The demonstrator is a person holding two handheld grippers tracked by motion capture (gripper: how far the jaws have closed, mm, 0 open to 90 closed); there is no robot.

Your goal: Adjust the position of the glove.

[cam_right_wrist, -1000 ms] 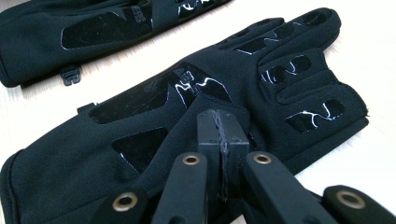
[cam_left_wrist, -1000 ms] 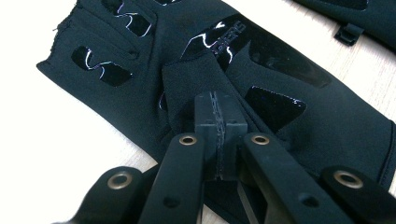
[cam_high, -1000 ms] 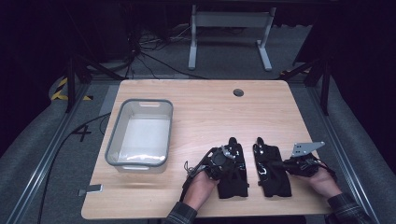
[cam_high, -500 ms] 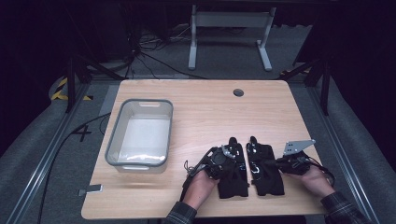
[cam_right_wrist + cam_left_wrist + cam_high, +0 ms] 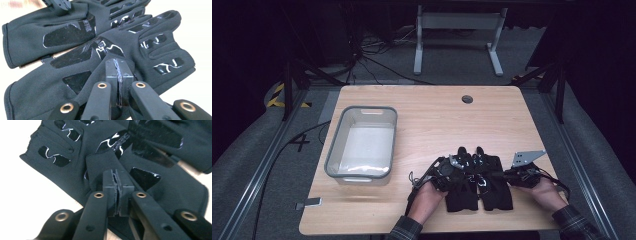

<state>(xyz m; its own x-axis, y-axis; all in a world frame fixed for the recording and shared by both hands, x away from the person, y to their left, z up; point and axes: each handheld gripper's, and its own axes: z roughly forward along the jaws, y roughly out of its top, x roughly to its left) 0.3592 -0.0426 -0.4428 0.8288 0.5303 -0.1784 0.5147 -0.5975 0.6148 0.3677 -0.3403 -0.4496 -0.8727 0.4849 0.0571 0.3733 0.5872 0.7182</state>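
Two black gloves [image 5: 479, 182] lie side by side at the table's [image 5: 432, 115] near edge. I pinch a fold of one glove in each claw, left [image 5: 116, 180] and right [image 5: 118, 67]. Risk: thin fabric slipping free if lifted unevenly.

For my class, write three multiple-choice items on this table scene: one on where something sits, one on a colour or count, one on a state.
1. Where does the grey bin sit on the table?
A. to the left of the gloves
B. on top of the gloves
C. to the right of the gloves

2. How many black gloves lie on the table?
A. one
B. two
C. four

3. How do the jaws of the right gripper stand?
A. wide open
B. shut on a fold of the right glove
C. shut on the bin's rim

Key: 1 A, the bin lies left of the left glove. 2 B, a pair lies side by side. 3 B, pads meet on pinched fabric.
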